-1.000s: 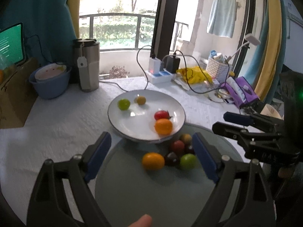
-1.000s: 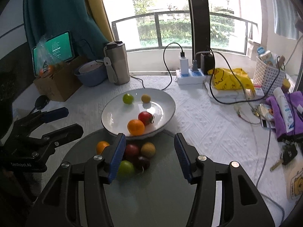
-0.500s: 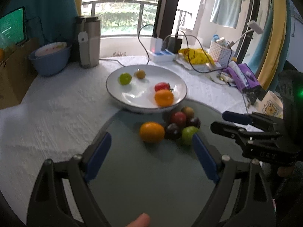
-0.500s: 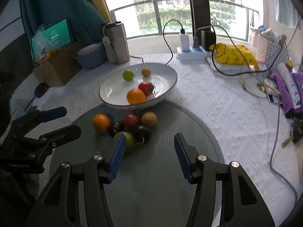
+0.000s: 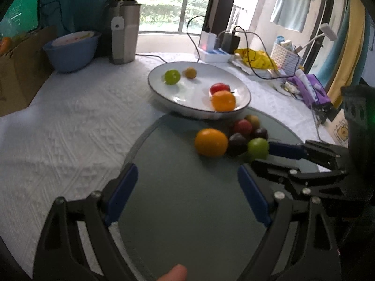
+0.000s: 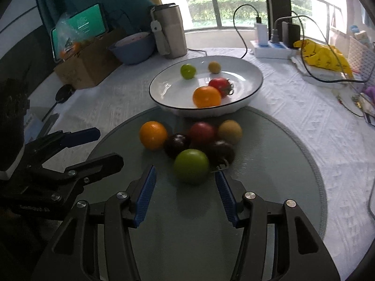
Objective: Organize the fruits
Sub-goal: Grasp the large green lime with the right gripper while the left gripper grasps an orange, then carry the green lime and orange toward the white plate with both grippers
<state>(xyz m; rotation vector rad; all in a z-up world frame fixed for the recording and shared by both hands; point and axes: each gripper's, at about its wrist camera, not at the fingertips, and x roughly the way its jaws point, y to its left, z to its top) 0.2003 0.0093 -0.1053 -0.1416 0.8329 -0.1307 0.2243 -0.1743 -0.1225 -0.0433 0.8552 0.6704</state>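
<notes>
- We are holding the right gripper (image 6: 185,188) with its jaws apart, just short of the green fruit (image 6: 191,165); nothing is touching its pads
- We are keeping the left gripper (image 5: 187,193) spread wide over bare mat, gripping nothing
- The green fruit is sitting nearest us in a cluster on the round grey mat (image 6: 199,229); an orange (image 6: 153,134), two dark fruits, a red one and a tan one are lying just behind it
- The white plate (image 6: 248,75) is resting beyond the cluster, overlapping the mat's far edge; it is carrying an orange, a red fruit, a green fruit and a small tan fruit
</notes>
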